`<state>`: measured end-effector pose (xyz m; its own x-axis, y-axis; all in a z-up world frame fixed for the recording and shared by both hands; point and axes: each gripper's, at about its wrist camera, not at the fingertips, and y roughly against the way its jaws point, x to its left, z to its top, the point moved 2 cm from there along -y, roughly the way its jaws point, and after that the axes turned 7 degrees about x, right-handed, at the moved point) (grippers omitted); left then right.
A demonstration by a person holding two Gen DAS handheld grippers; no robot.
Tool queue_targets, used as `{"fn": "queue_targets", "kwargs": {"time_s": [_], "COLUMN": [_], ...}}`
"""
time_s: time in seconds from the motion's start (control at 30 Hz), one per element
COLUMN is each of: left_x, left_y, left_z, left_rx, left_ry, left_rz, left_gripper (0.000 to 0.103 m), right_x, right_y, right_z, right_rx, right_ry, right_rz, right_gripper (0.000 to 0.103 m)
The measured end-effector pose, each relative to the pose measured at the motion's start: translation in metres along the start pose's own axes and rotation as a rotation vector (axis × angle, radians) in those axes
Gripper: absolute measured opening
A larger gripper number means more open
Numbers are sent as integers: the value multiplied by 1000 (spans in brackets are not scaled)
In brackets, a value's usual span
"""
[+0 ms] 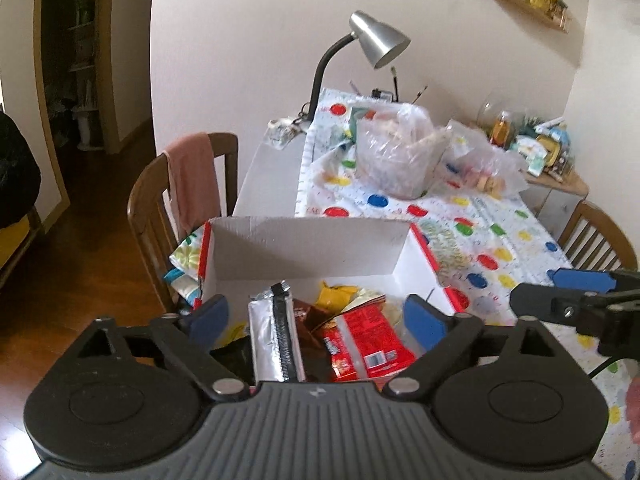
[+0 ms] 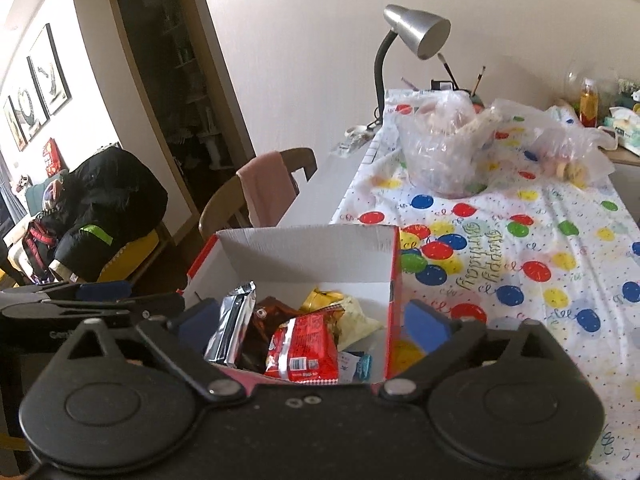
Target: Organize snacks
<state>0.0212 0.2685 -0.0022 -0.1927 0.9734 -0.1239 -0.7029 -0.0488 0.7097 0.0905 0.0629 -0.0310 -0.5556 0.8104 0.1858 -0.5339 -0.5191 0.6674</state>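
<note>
On the counter (image 2: 560,320), near its front edge, stands the box (image 2: 304,252) — open-topped, white inside, red outside — and the snacks are already heaped in its near half. A silver pack (image 2: 230,328) stands on end at the left, propped against a brown pack (image 2: 264,328); a red pack (image 2: 302,350) lies in front, with yellow packs (image 2: 344,308) behind it. The far half of the box floor is bare, so the heap seems dropped in from the near side, not sorted.

Both tools hover just above the near rim, side by side. The left hand-held gripper (image 1: 316,318) is spread wide with nothing between its blue pads; the silver pack (image 1: 272,340) and red pack (image 1: 364,344) lie below the gap, untouched as far as I can tell. The right hand-held gripper (image 2: 316,322) is likewise wide open and empty, straddling the box's right wall. Open jaws over a filled box suggest a release or a reach — which, I cannot say.

Farther back, two clear bags (image 2: 444,148) of food sit on the balloon cloth (image 2: 520,240), well apart from the box. They may be next.
</note>
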Motion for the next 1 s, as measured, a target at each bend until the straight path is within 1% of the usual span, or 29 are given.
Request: {"fn": "queue_targets", "kwargs": {"time_s": [0.07,0.27,0.5,0.6,0.73,1.0], "left_x": [-3,-8,-11,-12,-13,-15], "left_y": [5,18,26,25,25,27], "left_z": [0,-3,-8,-9,-13,-17], "left_rx": [-14,-25,-36,-26,-18,-1], "left_ry": [-1,12,5,6,3,10], "left_rz": [-3,-21,3,12,32,37], "left_gripper": [103,103,103,103,103,103], "right_x": [1,4,3,4,4,1], "right_y": [4,12,23,24,26,28], "right_z": [-2,-9,-14,-16,-19,-24], "right_rx": [-12,-26,-49,-61,-65,-67], "right_ry": [7,12,9,18,20,2], "right_rz": [-5,-13,-8,-33,-11,-10], "right_gripper": [103,103,103,103,103,103]}}
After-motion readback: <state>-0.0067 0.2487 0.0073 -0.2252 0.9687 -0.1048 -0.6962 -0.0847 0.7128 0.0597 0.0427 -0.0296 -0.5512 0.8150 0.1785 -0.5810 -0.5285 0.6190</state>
